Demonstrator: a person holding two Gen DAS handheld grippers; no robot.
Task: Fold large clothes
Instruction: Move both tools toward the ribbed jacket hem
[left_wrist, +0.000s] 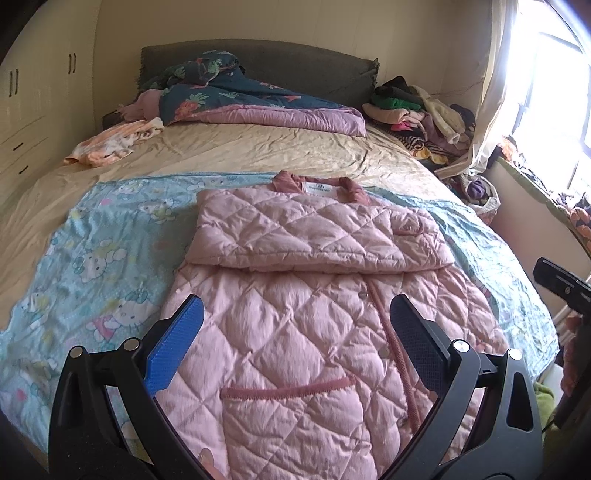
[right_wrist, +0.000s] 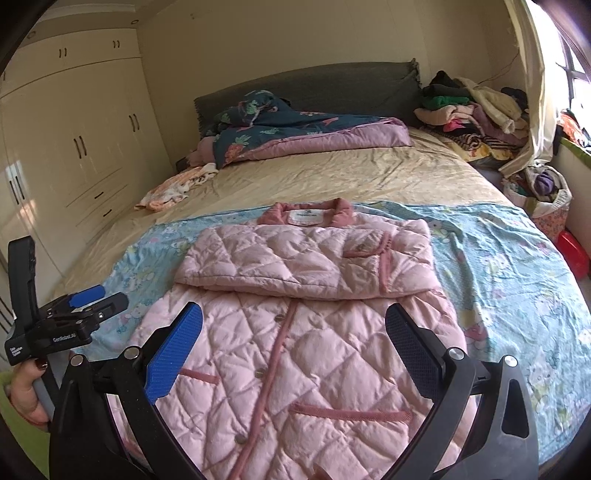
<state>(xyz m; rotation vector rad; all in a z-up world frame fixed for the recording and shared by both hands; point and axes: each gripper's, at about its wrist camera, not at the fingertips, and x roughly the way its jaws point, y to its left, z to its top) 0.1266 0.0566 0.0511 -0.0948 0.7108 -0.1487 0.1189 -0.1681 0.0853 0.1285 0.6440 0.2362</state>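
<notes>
since the pink quilted jacket (right_wrist: 295, 332) lies flat on the blue cartoon blanket (right_wrist: 517, 288) at the bed's near end, sleeves already folded across the chest, hem still to fold. risk: slick puffy quilting may spring open or slide if pinched shallowly. left gripper (left_wrist: 295, 343) and right gripper (right_wrist: 293, 347) hover over the hem, fingers spread wide, holding nothing.

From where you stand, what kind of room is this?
Most likely a home bedroom: a wide bed with a padded headboard, built-in wardrobes along the wall, and a pink quilted jacket laid out for folding.
</notes>
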